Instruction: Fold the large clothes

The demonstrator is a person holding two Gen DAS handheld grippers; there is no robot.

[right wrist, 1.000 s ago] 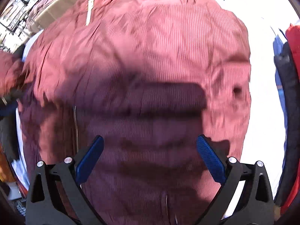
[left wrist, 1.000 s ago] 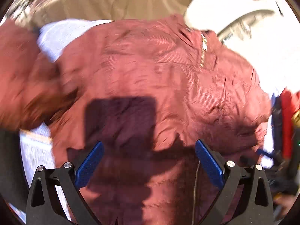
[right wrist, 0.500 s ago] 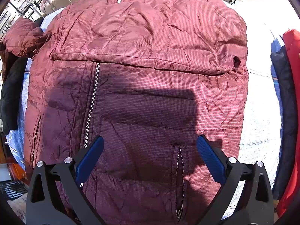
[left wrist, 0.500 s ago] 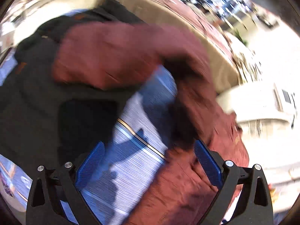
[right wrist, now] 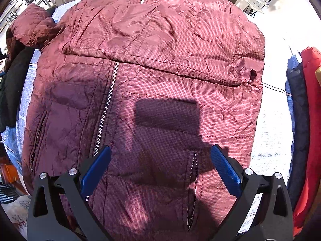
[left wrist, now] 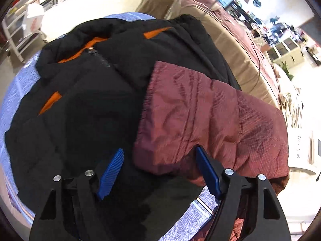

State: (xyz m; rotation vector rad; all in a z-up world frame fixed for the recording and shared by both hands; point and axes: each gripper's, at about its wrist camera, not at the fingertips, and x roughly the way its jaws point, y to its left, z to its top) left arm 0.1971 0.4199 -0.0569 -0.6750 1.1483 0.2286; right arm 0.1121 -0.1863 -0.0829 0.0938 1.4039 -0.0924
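Maroon jacket (right wrist: 152,92) flat, frame center, one sleeve (left wrist: 200,120) draped over black jacket (left wrist: 84,100). Left gripper (left wrist: 160,172) and right gripper (right wrist: 160,168) jaws wide, empty.

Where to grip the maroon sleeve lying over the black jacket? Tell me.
Grip the maroon sleeve at its cuff edge, coming from the left gripper, whose jaws stand open right before it. The cuff is the free end, draped over the black jacket, so it should lift clear.
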